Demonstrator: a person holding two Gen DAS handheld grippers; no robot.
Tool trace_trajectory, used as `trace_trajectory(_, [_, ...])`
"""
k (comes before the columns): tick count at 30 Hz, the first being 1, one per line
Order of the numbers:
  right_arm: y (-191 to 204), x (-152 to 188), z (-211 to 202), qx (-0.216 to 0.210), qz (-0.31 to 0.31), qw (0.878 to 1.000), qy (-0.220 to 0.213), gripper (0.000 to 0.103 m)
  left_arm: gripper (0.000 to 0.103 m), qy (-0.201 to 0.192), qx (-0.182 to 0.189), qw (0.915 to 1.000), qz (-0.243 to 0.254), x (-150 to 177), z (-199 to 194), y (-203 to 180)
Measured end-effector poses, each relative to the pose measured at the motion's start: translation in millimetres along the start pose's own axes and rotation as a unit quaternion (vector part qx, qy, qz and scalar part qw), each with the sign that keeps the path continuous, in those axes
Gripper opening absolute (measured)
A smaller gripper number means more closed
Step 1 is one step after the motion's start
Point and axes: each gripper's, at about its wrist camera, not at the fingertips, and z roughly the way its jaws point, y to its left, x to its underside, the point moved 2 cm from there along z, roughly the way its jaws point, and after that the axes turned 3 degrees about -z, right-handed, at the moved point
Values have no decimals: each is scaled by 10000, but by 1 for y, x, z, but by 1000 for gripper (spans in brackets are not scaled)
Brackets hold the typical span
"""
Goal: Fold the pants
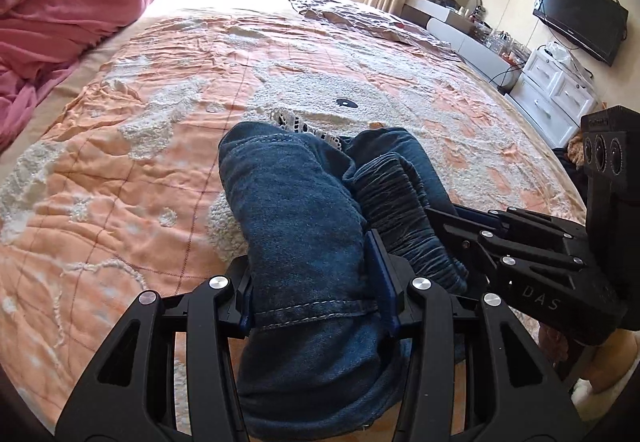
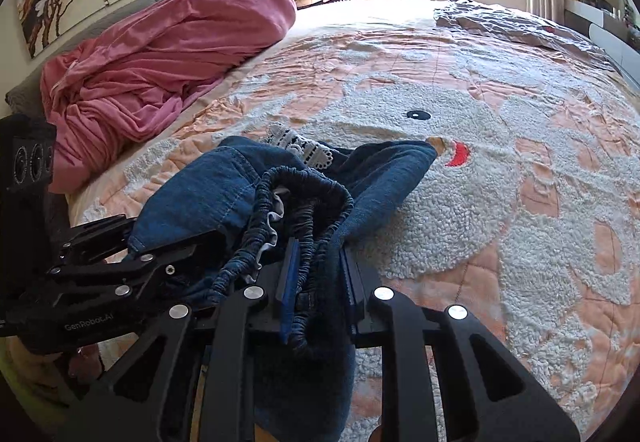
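Note:
Dark blue denim pants (image 1: 296, 210) with an elastic waistband (image 2: 308, 186) and a white lace trim (image 2: 304, 146) lie bunched at the near edge of the bed. My left gripper (image 1: 316, 282) is shut on a denim fold with a stitched hem. My right gripper (image 2: 318, 274) is shut on the gathered elastic waistband. The two grippers sit side by side: the right one shows in the left wrist view (image 1: 532, 242), the left one in the right wrist view (image 2: 120, 262). The pants' far part rests on the bedspread.
The bed has an orange and white fleecy bedspread (image 1: 160, 90) with a duck pattern (image 2: 420, 114). A pink blanket (image 2: 160, 54) is heaped at the left. A grey quilt (image 2: 520, 26) lies at the far right. A TV (image 1: 580, 18) and white drawers (image 1: 556, 94) stand right of the bed.

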Motion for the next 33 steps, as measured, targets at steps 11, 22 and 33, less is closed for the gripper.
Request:
trace_trajectory(11, [-26,18,11,63,685,9972,308,47,48,198,-105,9994,-267,12,12,19])
trace_trajectory(22, [-29,26,14,475,825,9941,524,76,60,240,-103,9990,-364,17,14,25])
trace_trajectory(33, [-33,40,-14,406,841,9952,296,88,74,163,12,9990,-419,16,1,25])
